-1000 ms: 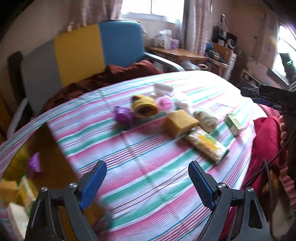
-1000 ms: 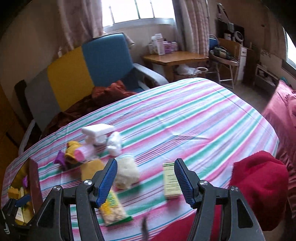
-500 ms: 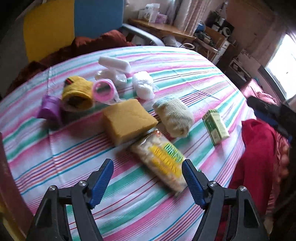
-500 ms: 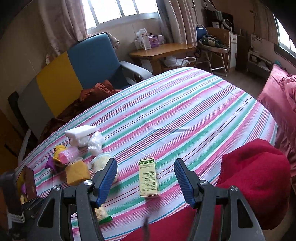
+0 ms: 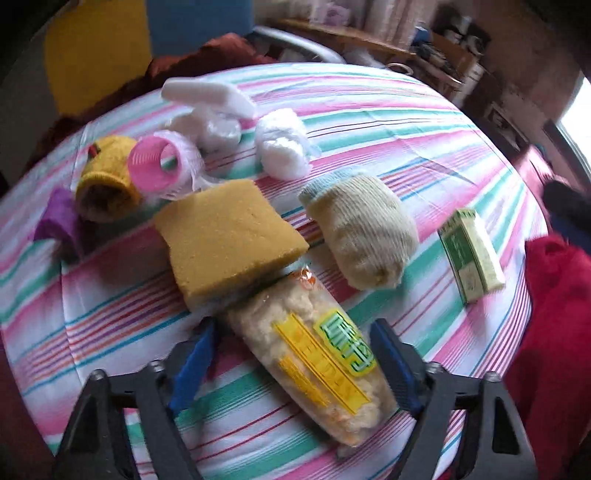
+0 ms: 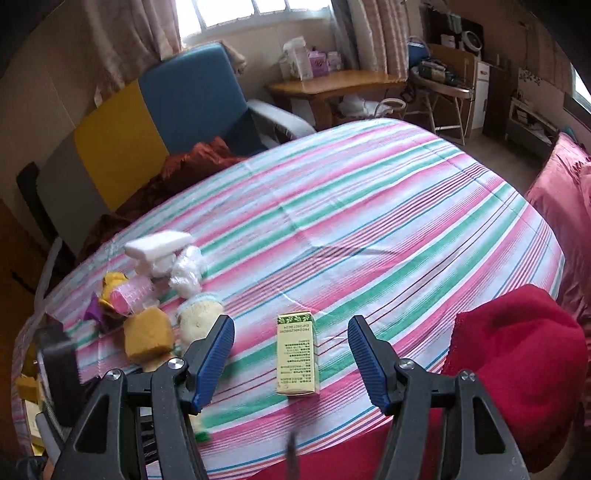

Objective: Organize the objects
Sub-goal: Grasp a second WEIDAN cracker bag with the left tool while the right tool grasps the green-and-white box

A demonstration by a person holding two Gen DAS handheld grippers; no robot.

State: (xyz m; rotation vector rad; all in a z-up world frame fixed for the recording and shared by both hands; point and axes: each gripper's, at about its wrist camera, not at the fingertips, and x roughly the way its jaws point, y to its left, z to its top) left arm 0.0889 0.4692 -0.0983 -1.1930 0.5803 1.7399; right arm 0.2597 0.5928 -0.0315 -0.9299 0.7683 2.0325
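Now the left tongs [image 5: 291, 365] are closing around the clear snack packet [image 5: 314, 373] on the striped tabletop [image 6: 369, 206], the pads not yet pressing it. Its far end lies under the yellow sponge [image 5: 229, 236]. Meanwhile the right tongs [image 6: 291, 354] stand half open and empty over the small green box [image 6: 297, 354].

A blue, yellow and grey armchair [image 6: 147, 122] stands beyond the bed's far edge, with a wooden desk [image 6: 332, 83] under the window [image 6: 255, 11].
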